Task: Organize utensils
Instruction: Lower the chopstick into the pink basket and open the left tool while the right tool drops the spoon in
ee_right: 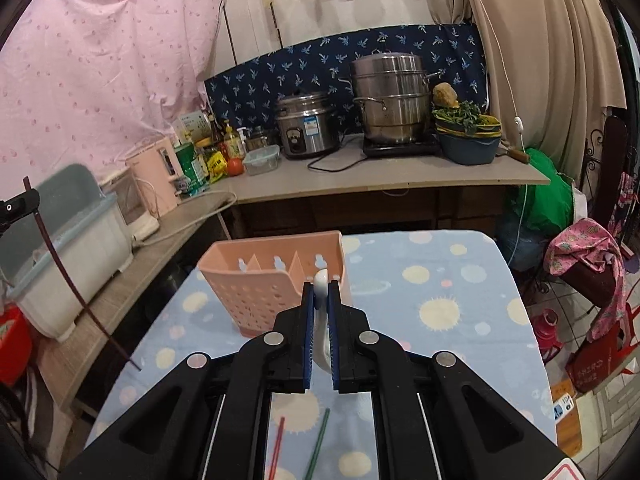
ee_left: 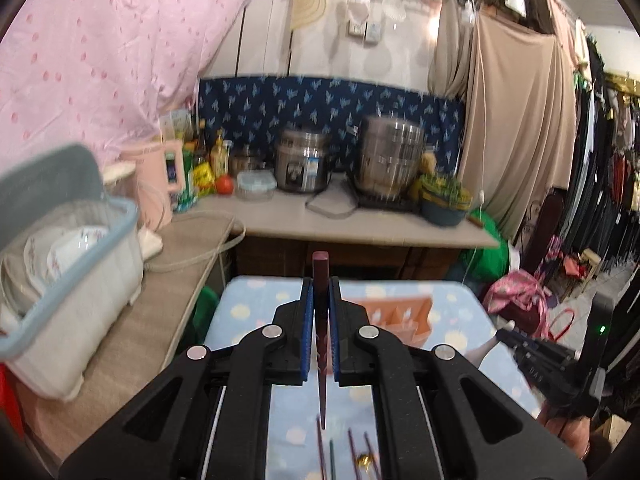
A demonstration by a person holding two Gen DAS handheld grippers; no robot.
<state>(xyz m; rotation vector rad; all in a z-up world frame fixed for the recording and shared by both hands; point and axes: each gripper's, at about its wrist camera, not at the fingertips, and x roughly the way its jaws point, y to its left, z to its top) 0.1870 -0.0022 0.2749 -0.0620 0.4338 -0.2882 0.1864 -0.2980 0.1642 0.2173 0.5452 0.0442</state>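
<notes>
My left gripper [ee_left: 320, 292] is clamped on a dark red lacquered chopstick [ee_left: 321, 276], stiff, light, slippery; my right gripper [ee_right: 320, 292] is clamped on a white ceramic spoon [ee_right: 321, 280], brittle, gripped mid-handle; the pink perforated plastic utensil holder [ee_right: 256, 296] stands ahead on the table.

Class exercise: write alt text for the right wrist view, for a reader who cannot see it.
The right gripper holds a white spoon between its fingers, above a table bearing a pink utensil holder.
</notes>
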